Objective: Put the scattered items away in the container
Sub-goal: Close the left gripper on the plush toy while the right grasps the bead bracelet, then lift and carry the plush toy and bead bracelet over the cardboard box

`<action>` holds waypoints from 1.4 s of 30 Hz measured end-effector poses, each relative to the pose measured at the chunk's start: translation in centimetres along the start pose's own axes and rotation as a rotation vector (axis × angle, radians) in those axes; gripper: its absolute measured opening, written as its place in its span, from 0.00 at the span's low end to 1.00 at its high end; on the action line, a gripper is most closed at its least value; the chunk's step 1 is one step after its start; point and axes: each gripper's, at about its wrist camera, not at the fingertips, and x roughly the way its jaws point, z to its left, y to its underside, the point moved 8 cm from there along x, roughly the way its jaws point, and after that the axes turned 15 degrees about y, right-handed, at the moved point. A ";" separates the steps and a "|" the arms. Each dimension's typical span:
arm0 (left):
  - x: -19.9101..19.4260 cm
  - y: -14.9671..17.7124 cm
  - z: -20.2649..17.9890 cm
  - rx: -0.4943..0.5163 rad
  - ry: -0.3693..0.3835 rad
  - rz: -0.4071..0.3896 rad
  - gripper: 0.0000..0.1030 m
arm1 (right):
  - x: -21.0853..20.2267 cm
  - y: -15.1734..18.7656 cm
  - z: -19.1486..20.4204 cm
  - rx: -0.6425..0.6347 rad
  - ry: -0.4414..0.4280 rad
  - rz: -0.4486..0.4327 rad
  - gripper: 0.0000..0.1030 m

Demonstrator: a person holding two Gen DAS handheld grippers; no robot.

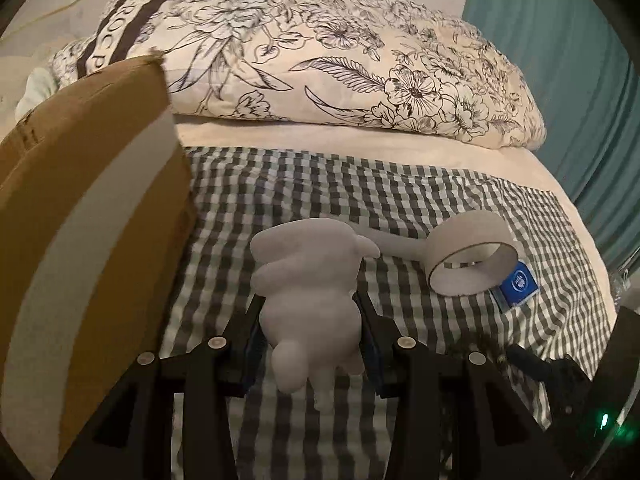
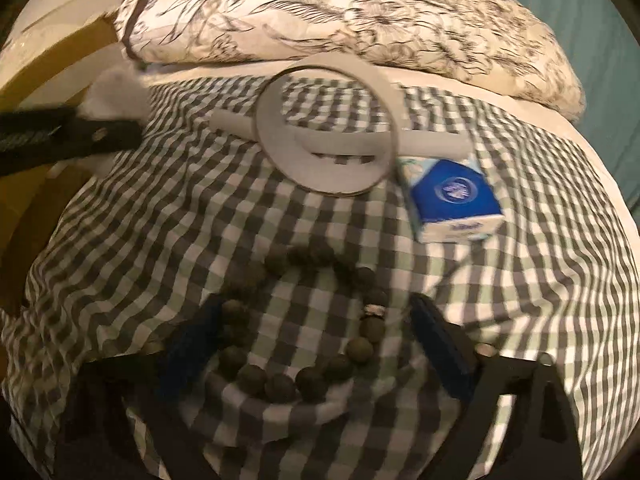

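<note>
Matt white figurine (image 1: 308, 288) – woven gingham cloth (image 1: 400, 200) – brown cardboard box (image 1: 80, 200)

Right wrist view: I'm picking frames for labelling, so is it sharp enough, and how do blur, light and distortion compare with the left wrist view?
Right wrist view: motion-smeared; the bead bracelet and tissue pack are soft, its print unreadable. Left wrist view: crisper; the white figurine in the left gripper has clean edges. Both views: dim warm light, fisheye bending of the checked cloth, dark corners.
</note>
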 end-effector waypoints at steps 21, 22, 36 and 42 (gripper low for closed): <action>-8.6 3.3 -2.2 0.033 -0.012 -0.036 0.41 | -6.8 4.1 -5.5 0.183 -0.005 -0.013 0.11; -9.1 3.4 -2.3 0.037 -0.012 -0.038 0.41 | -7.0 4.2 -5.6 0.187 -0.007 -0.014 0.11; -16.6 5.2 -4.7 0.084 -0.014 -0.106 0.41 | -16.6 4.9 -6.4 0.193 -0.015 -0.138 0.11; -19.8 5.5 -5.5 0.090 0.002 -0.136 0.41 | -21.2 4.3 -5.9 0.175 -0.001 -0.207 0.11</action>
